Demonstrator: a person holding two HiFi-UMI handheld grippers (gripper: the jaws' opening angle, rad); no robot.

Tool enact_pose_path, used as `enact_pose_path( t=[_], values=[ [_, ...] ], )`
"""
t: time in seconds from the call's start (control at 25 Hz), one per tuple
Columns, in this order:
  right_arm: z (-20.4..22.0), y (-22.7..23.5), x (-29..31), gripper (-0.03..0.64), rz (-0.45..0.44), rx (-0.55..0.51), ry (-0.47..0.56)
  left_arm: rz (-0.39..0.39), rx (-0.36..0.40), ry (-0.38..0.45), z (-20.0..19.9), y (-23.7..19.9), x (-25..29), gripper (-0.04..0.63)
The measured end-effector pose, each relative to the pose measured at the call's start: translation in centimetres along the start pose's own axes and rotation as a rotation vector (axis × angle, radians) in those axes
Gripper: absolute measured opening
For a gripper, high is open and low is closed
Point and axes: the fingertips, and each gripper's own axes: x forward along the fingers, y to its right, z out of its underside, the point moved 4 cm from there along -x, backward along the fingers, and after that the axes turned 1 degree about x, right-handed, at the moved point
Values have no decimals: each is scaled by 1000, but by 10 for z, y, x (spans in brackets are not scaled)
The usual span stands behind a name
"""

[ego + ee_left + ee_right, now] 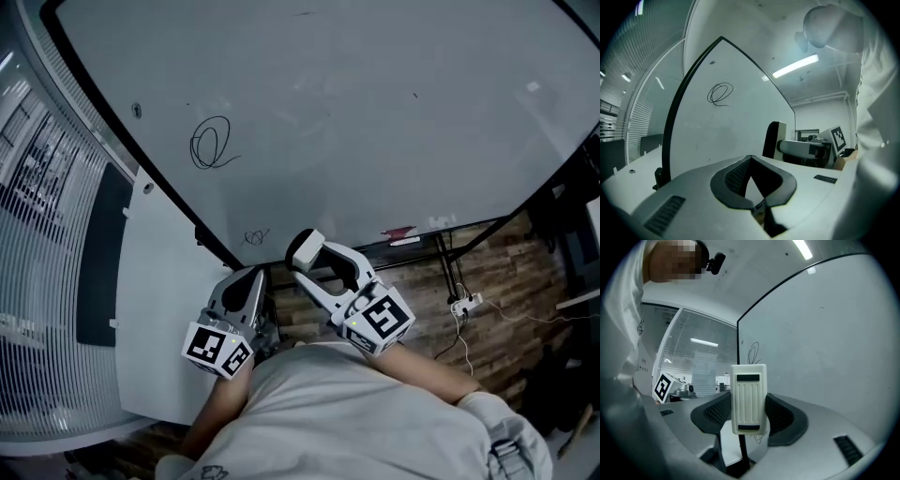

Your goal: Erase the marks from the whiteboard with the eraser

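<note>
- Right gripper (750, 408) clamps the eraser (748, 390) upright, felt side probably facing the whiteboard (375, 112), ready for wiping.
- Left gripper (749, 161), jaws together and empty, hangs low, clear of the stroke.
- Looped scribble (212, 142) sits unerased, up-left of the eraser.

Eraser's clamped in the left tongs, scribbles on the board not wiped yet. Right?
Not quite. The eraser is clamped in the right tongs, as the right gripper view shows. The left tongs hold nothing. The scribbles are on the whiteboard, not wiped yet.
</note>
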Motion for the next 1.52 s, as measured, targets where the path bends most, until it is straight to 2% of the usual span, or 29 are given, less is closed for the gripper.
enact_pose_path(
  t=[0.16,0.32,0.4,0.48,0.6,0.84,0.92,1.08,1.28,1.52],
  values=[
    [-13,-5,21,236,7,-84,10,20,4,5,-5,-17,-9,6],
    [-31,1,38,236,17,-201,9,89,12,-28,-4,-25,-13,6],
    [-51,1,47,236,29,-314,25,113,16,-27,-6,-28,-14,6],
    [-72,-5,57,236,35,-473,30,127,26,-23,-10,-31,-15,6],
    [-95,-12,72,236,47,-668,-15,137,42,-24,-16,-36,-14,6],
    [-133,-16,101,236,88,-1013,41,114,58,5,-28,-49,-19,6],
    [-138,-17,111,236,87,-1093,31,102,61,12,-33,-54,-21,6],
    [-138,-24,137,236,59,-1182,4,103,81,13,-38,-61,-22,6],
    [-115,-37,162,236,30,-1270,-37,120,75,10,-36,-65,-22,6],
    [-110,-39,167,236,15,-1333,-58,116,74,4,-36,-70,-24,6]
  ],
)
